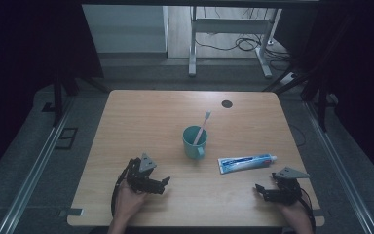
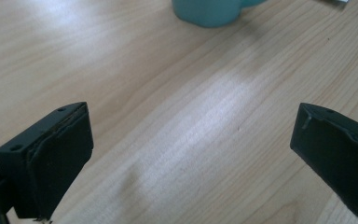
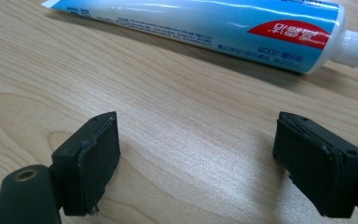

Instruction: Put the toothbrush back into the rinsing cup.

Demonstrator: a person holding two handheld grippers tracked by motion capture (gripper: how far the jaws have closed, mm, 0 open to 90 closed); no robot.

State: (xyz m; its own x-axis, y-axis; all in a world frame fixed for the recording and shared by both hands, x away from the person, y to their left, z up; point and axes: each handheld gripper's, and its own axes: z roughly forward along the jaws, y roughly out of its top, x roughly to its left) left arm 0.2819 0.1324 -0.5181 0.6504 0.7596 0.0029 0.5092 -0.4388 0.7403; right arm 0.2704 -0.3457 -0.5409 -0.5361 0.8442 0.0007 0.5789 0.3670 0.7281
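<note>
You look to be at the very start, both tools empty and resting near the table's front edge. Your right gripper (image 3: 196, 158) has its jaws spread wide, pointed at the one blue-and-white plastic toothpaste tube (image 3: 205, 32), which lies flat just right of the single teal ceramic mug (image 1: 195, 142) holding one pale toothbrush (image 1: 202, 127). Your left gripper (image 2: 191, 163), jaws also spread, sits in front of the mug and to its left. The next move likely calls for sliding the right gripper forward to straddle the tube's body.
</note>
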